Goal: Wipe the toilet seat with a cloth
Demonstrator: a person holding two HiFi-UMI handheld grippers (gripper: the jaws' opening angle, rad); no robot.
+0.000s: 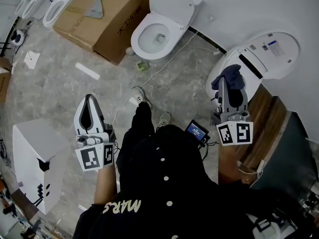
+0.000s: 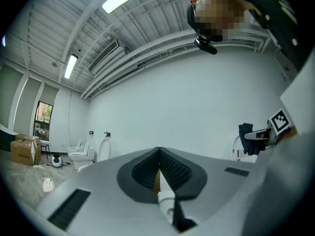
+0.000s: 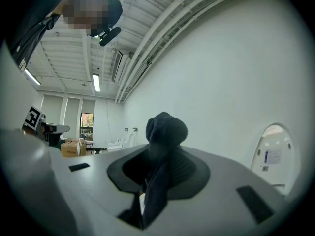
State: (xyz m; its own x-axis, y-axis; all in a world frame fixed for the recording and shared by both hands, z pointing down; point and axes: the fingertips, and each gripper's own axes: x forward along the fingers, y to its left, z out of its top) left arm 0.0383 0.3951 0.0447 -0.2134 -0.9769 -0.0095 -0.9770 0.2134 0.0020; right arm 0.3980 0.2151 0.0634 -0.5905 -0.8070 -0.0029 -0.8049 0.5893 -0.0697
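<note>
The right gripper has its jaws clamped on a bunched dark blue terry cloth, which bulges out past the jaw tips. In the head view the cloth lies over the white oval toilet seat, beside its raised lid; whether cloth and seat touch cannot be told. The left gripper has its jaws pressed together on nothing, well apart from that seat, with a brown cardboard box farther off
</note>
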